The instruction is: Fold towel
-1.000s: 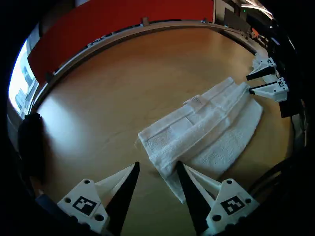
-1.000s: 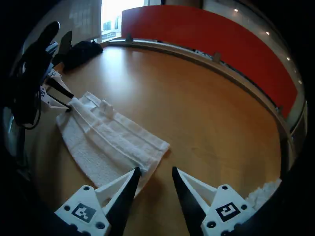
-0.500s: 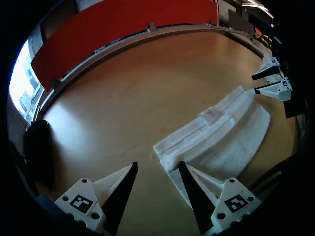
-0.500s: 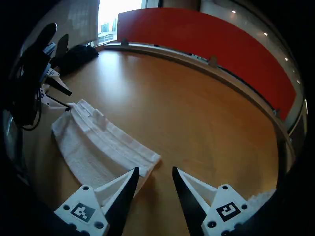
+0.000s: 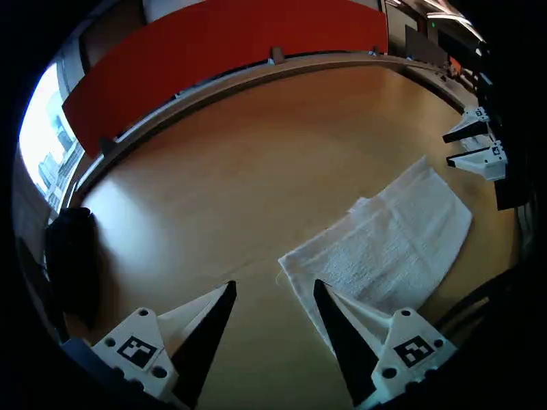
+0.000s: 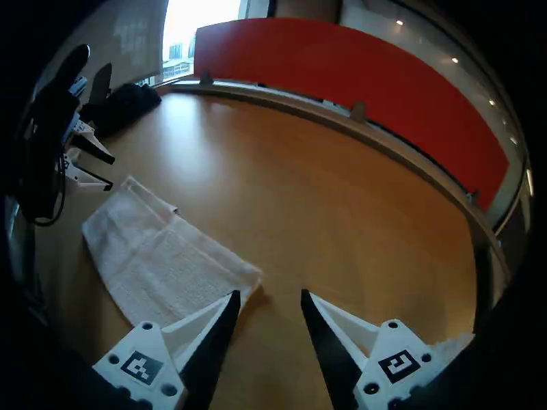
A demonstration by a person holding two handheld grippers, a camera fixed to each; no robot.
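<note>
Wooden table (image 5: 260, 157), red partition (image 6: 383, 75) — bright window (image 6: 181, 31)

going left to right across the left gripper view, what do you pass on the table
black lumpy object at the left edge → white terry towel lying flat → right gripper, white with black fingertips, at the far right
</note>
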